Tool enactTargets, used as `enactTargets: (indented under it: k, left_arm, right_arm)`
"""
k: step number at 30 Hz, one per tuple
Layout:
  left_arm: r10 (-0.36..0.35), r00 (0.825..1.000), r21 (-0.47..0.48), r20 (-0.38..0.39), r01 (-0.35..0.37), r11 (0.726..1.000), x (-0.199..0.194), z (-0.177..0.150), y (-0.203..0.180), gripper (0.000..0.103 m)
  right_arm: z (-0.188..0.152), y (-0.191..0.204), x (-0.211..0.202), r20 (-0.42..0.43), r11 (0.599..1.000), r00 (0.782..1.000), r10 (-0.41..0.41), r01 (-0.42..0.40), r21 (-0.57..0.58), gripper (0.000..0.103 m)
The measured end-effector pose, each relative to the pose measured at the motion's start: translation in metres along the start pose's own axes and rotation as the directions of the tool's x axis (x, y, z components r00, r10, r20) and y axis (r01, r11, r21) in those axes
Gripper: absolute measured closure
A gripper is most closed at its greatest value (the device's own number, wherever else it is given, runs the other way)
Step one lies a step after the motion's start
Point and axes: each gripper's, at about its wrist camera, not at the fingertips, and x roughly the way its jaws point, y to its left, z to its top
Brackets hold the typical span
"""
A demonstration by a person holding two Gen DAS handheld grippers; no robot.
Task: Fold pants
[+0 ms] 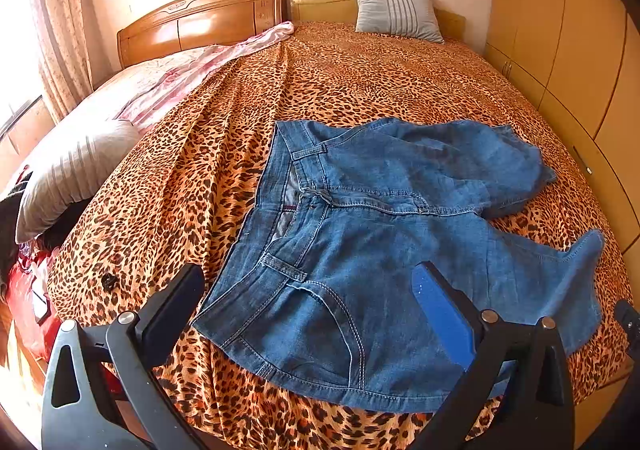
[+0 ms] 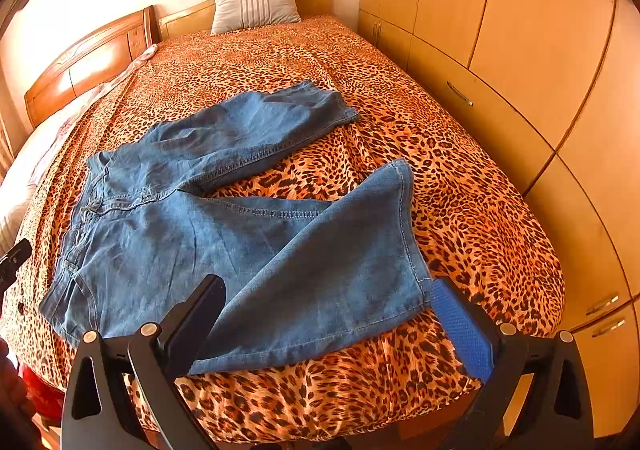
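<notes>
Both grippers hover at the near edge of the bed [image 1: 360, 62], fingers spread wide and holding nothing. The left gripper [image 1: 312, 290] sits over the waistband end of the denim shorts [image 1: 360, 234], near the bed's near left corner. The right gripper [image 2: 328, 310] straddles the hem of the nearer leg. The shorts lie flat on the leopard-print cover, legs splayed toward the wardrobe [image 2: 520, 50]. Farther back, a grey striped pillow [image 2: 256, 4] leans against the headboard [image 1: 208, 20].
</notes>
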Motion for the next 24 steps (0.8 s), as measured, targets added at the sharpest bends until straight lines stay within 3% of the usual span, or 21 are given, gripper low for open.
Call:
enactTargets:
  k: [24]
  left_arm:
    - [-0.039,0.999,0.011,0.006,0.039,0.999,-0.0027,0.0064,-0.0097,0.000]
  right_arm:
    - [-0.0051,0.0049,0.0049,0.003,1.000,1.000,-0.016,0.016,0.007,0.000]
